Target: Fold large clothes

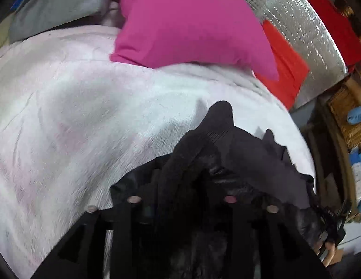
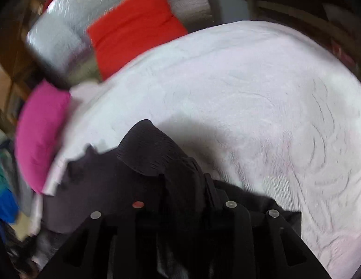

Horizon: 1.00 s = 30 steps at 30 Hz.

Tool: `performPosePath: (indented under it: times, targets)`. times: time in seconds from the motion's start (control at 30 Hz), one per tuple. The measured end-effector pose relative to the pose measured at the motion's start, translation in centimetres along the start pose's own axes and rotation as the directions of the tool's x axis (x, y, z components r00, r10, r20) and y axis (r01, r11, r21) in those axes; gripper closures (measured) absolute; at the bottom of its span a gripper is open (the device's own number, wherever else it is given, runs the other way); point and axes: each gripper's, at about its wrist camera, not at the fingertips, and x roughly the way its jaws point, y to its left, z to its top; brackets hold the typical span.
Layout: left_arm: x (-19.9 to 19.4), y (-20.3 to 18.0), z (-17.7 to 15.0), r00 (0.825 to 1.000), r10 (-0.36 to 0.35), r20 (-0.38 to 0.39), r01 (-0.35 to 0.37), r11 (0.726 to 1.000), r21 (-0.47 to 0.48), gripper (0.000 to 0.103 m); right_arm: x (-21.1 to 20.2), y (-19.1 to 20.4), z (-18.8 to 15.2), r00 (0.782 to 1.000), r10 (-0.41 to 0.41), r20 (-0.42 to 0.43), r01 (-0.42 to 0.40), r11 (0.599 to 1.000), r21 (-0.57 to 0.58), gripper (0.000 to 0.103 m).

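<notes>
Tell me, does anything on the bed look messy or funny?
Yes. The dark garment is bunched into a crumpled peak over the white blanket, not flat. The pink cushion also sits crooked near the blanket's edge.

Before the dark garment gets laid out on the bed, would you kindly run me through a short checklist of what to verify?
1. Left gripper has dark garment between its fingers: ok.
2. Right gripper has the garment bunched between its fingers: ok.
3. White bedspread ahead free of clutter: ok.
4. Pink cushion and red cushion lie clear of the landing area: ok.
5. Garment hangs untwisted between the grippers: cannot tell.
</notes>
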Motion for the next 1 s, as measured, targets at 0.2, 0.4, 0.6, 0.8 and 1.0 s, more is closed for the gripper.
performPosePath:
  times: [0.2,0.4,0.6,0.8,1.0]
  targets:
    - [-6.7,-0.6,-2.8,0.992,0.04,0.116,-0.047,0.997,0.058,0.038,-8.1,-1.7,-2.4,0.99,0.052,0.128,-0.051,0.999,-0.015,0.028]
    - [-10.5,-2.4,-9.0,0.984,0.053,0.17,-0.091,0.97,0.224,0.027,-12.9,-1.7,-8.9,0.99,0.035,0.138,-0.014,0.989,-0.145,0.071]
    - [-6.7,1.6,-11.0,0.986,0.167,-0.016,-0.163,0.976,0.143,0.019,-11.3,-4.8,-12.7,0.998,-0.016,0.059,0.022,0.994,-0.105,0.071]
    - [-11.7,0.5,-10.5,0.985,0.172,-0.003,-0.171,0.98,0.101,0.022,-16.3,-3.9,-12.3,0.998,0.035,0.044,-0.031,0.996,-0.085,0.067]
    - [-17.2,-4.6,-11.8,0.99,0.136,0.045,-0.142,0.974,0.174,0.02,-22.5,-0.6,-13.3,0.988,0.128,0.083,-0.116,0.985,-0.127,0.04]
